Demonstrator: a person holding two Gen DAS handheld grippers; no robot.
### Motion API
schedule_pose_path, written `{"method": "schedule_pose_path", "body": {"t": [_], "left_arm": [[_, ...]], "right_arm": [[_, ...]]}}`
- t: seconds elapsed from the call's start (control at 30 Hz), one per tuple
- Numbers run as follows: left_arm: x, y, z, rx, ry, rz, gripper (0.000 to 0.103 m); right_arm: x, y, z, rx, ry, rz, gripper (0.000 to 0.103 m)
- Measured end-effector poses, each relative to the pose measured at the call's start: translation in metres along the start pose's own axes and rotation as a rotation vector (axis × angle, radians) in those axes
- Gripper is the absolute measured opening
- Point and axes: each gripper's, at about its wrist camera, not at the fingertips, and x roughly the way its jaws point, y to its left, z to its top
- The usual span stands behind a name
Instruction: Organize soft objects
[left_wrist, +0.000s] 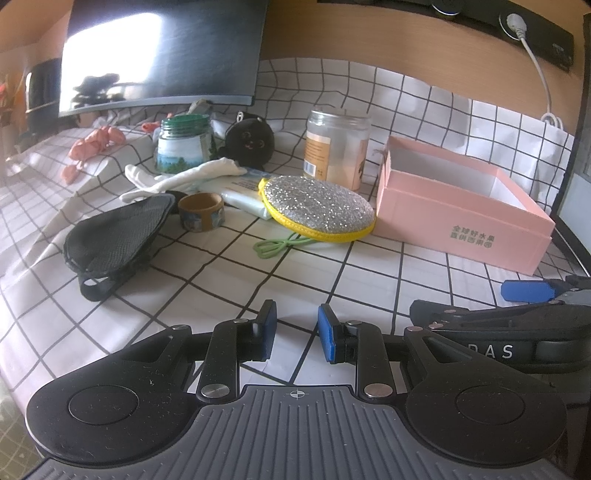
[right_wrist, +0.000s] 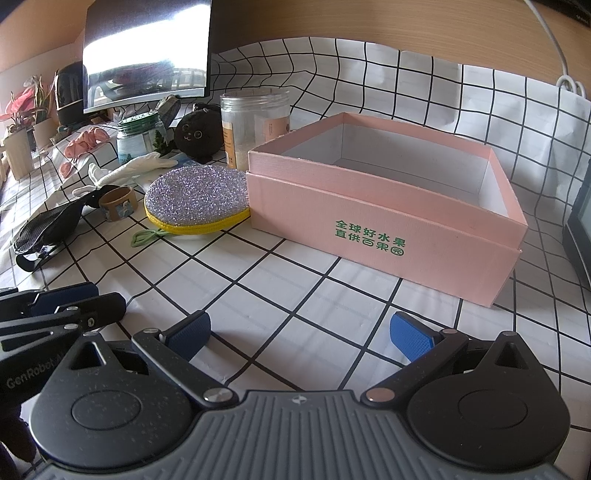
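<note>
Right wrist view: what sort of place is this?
Probably a home desk set up for sorting: a monitor at the back, a grid-patterned cloth over the surface, potted plants alongside.

Both wrist cameras are looking low and forward past their own jaws across the worktop (left_wrist: 303, 266), sharing the pink box (right_wrist: 388, 221) and sponge (left_wrist: 317, 205) ahead.

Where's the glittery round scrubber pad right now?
The glittery scrubber pad lies flat on the checked tablecloth, against the left side of the open pink box in the right wrist view, with the tape roll to its left.
</note>
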Motion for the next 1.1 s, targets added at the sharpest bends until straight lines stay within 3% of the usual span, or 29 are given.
{"method": "schedule_pose_path", "body": {"t": [0.4,0.63,0.77,0.9,1.1], "left_arm": [[0.001,0.000,0.000,-0.017,-0.004,-0.005,0.028],[0.001,0.007,0.001,-0.030,-0.002,-0.027,0.027],[0.003,0.022,0.009,-0.021,0.043,-0.108,0.024],[0.006,0.056,0.026,-0.125,0.124,-0.262,0.021],[-0.012,0.109,0.068,-0.050,0.072,-0.243,0.021]], "right_arm": [[0.000,0.000,0.001,-0.006,0.006,0.004,0.103],[0.005,-0.003,0.014,-0.040,0.108,0.039,0.103],[0.005,-0.002,0.014,-0.034,0.116,0.032,0.103],[0.006,0.006,0.021,-0.014,0.153,0.002,0.102],[0.008,0.057,0.050,-0.065,0.116,0.002,0.102]]}}
